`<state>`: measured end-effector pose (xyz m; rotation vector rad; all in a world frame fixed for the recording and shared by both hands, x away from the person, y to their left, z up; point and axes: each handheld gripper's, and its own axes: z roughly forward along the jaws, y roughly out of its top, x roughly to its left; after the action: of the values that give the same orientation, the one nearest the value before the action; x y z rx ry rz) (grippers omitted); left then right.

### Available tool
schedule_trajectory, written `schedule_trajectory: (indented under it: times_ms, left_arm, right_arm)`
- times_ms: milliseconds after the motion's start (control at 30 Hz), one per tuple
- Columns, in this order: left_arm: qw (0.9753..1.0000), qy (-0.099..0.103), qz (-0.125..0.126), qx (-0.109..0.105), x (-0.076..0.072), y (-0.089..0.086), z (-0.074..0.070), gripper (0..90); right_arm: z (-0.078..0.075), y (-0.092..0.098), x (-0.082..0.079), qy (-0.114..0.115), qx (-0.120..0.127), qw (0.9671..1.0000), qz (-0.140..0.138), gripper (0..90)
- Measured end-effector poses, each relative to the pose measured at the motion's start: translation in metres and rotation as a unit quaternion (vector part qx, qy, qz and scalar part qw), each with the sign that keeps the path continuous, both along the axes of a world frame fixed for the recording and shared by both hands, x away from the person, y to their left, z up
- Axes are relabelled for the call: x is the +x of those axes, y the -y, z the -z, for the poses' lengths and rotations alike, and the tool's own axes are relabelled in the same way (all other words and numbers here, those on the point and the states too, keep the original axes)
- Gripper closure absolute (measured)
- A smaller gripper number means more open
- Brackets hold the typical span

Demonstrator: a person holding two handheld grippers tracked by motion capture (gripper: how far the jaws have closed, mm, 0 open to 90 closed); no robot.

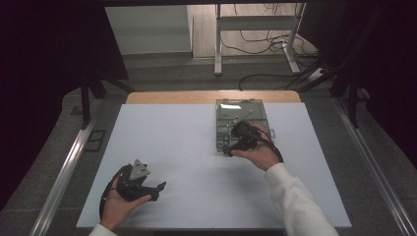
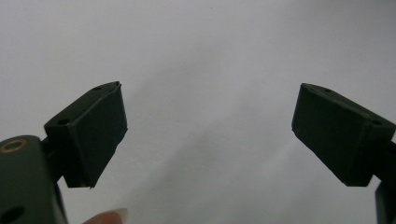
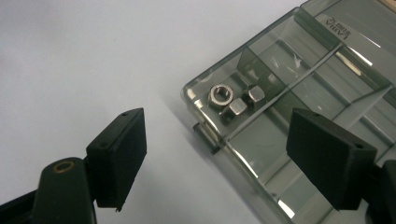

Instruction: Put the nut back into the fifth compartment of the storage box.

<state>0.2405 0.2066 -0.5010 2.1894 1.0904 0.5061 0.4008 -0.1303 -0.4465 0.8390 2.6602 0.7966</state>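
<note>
Fingers of the right gripper (image 3: pixel 215 156) stand wide apart with nothing between them, poised over the near corner of a clear compartment box (image 3: pixel 299 116). One finger (image 3: pixel 119 156) hangs above bare table (image 3: pixel 84 60); the other finger (image 3: pixel 329 156) lies over the box itself. In the high view the right gripper (image 1: pixel 235 143) sits at the near edge of the compartment box (image 1: pixel 241 114), held by the right hand (image 1: pixel 260 153) in a white sleeve (image 1: pixel 295 201).

Box condition: smoky transparent plastic, lid closed, divided into several compartments by thin walls. The corner compartment nearest the gripper holds three steel hex nuts (image 3: pixel 236 100), lying close together; one shows its threaded bore upward. A small hinge or latch pin (image 3: pixel 205 135) projects from the box edge just beside that compartment. Embossed lettering (image 3: pixel 335 25) is present on the lid toward the far end; it is seen upside down and cannot be read with confidence.

Fingers of the left gripper (image 2: pixel 210 130) are likewise wide apart and hold nothing, above plain white table surface. In the high view the left gripper (image 1: pixel 147 186) rests at the near left of the table, well apart from the box, cradled in the left hand (image 1: pixel 118 204). A fingertip (image 2: pixel 108 217) shows at the lower edge of the left gripper view
</note>
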Motion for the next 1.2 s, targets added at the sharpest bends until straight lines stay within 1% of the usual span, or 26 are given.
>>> schedule_trajectory:
  times_ms: [300, 567, 667, 767, 833, 900, 1067, 1100, 1200]
  left_arm:
    - [1.0000, 0.004, 0.001, 0.002, -0.004, -0.002, 0.000, 10.7]
    - [1.0000, 0.008, 0.000, 0.001, -0.004, -0.003, -0.001, 10.8]
    - [1.0000, 0.007, 0.001, 0.002, -0.004, -0.004, 0.000, 10.8]
    - [1.0000, 0.007, 0.001, 0.001, -0.003, -0.003, 0.001, 10.8]
    - [1.0000, 0.007, 0.001, 0.002, -0.003, -0.003, 0.001, 10.8]
    - [1.0000, 0.007, 0.001, 0.003, -0.003, -0.003, 0.002, 10.8]
    - [1.0000, 0.006, 0.001, 0.002, -0.002, -0.003, 0.002, 10.8]
    - [1.0000, 0.006, 0.000, 0.000, -0.002, -0.003, 0.002, 10.7]
    - [1.0000, 0.008, -0.001, 0.001, -0.001, -0.003, 0.002, 10.8]
  right_arm:
    - [0.000, 0.016, -0.019, 0.012, 0.012, 0.9998, 0.008, 21.0]
    - [0.004, 0.040, -0.048, 0.019, 0.045, 0.9986, 0.018, 20.9]
    - [0.008, 0.057, -0.061, 0.019, 0.060, 0.9977, 0.028, 20.7]
    - [0.013, 0.075, -0.073, 0.019, 0.068, 0.9968, 0.036, 20.4]
    - [0.016, 0.087, -0.079, 0.019, 0.069, 0.9966, 0.041, 20.2]
    - [0.019, 0.100, -0.084, 0.015, 0.077, 0.9956, 0.053, 19.9]
    - [0.030, 0.130, -0.098, 0.012, 0.078, 0.9939, 0.077, 18.4]
    - [0.032, 0.134, -0.099, 0.014, 0.079, 0.9938, 0.078, 17.8]
    - [0.040, 0.151, -0.103, 0.009, 0.078, 0.9922, 0.096, 16.7]
